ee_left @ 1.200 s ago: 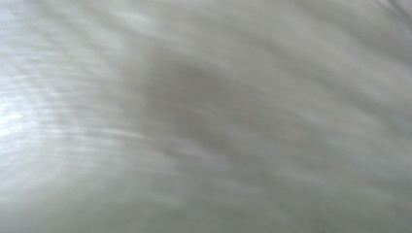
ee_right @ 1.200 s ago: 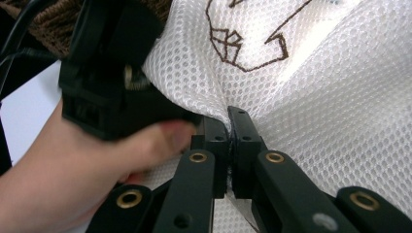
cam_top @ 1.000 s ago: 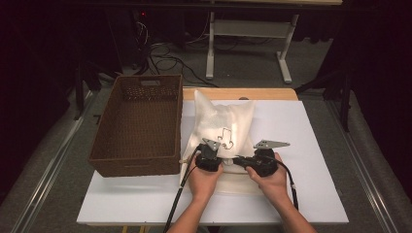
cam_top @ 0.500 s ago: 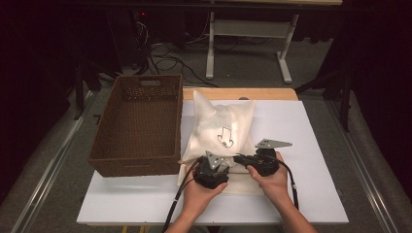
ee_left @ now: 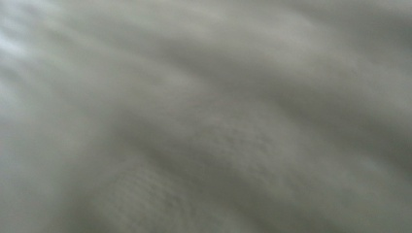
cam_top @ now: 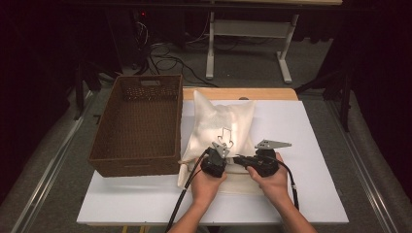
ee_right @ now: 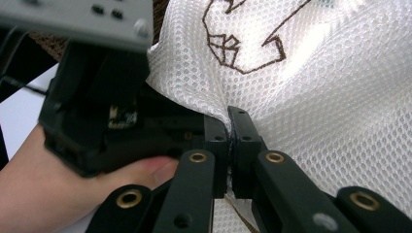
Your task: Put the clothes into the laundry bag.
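We keep right gripper (ee_right: 228,145) jaws pinching mesh bag (cam_top: 218,126); left gripper (cam_top: 214,162), at its 9 o'clock, has just closed jaws on mesh; lift evenly toward basket (cam_top: 136,121)

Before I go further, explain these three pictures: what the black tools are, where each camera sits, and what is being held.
A person works at a white table, each hand holding a black two-jaw gripper. The high view looks down from above. Each of the other two pictures comes from a camera riding on one gripper. On the table lie a brown wicker basket and a white mesh bag. The right gripper is shut, pinching the bag's mesh. The left gripper has just closed at the bag's near end; its own view is a blur of pale cloth, so its grip is unclear.
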Demonstrator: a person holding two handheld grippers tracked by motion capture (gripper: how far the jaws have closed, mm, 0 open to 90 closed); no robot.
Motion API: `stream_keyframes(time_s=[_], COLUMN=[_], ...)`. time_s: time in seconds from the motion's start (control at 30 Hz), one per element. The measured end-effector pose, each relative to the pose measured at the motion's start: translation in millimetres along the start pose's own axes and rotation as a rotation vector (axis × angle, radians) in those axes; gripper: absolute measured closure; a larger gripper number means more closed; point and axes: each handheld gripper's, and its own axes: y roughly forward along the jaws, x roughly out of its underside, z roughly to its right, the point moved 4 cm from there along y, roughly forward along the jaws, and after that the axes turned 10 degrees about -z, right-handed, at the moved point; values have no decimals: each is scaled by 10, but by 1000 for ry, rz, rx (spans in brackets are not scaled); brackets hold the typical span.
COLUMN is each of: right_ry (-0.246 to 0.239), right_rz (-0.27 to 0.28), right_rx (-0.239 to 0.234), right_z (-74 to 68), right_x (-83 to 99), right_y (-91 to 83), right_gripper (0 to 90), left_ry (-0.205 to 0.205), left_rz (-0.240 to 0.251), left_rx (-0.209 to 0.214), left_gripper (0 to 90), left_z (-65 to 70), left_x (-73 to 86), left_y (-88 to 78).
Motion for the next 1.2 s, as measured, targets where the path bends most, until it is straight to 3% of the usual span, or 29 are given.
stream_keyframes(time_s=[0.17,0.23,0.33,0.37,0.43,0.5,0.63,0.67,0.8,0.9,0.97,1.2], right_ry=[-3,-1,4,4,2,-7,-27,-31,-63,-44,-7,131], right_rz=[-11,-18,-33,-36,-34,-32,12,29,54,68,81,75], right_rx=[-3,0,16,24,30,23,-6,-8,-5,12,25,106], right_z=[-24,-22,-1,7,13,4,-5,-18,-26,16,78,270], right_x=[13,22,36,42,52,53,47,46,78,144,219,525], right_y=[9,13,22,27,38,43,-15,-53,-202,-321,-407,-608], right_gripper=[893,893,893,892,888,868,658,556,321,203,157,174], left_ry=[-55,-64,-96,-90,-54,-2,22,24,48,53,35,0], left_rz=[-6,-3,14,22,26,67,129,139,156,180,196,186], left_rx=[-52,-45,10,40,85,68,93,100,114,112,94,57], left_gripper=[900,900,899,887,774,688,566,532,446,424,417,411], left_z=[-57,-65,-89,-87,-69,-70,-159,-188,-284,-370,-472,-734], left_x=[-66,-64,-30,-1,49,123,260,292,425,532,626,924], left_y=[52,49,2,-41,-116,-251,-557,-632,-881,-1040,-1140,-1325])
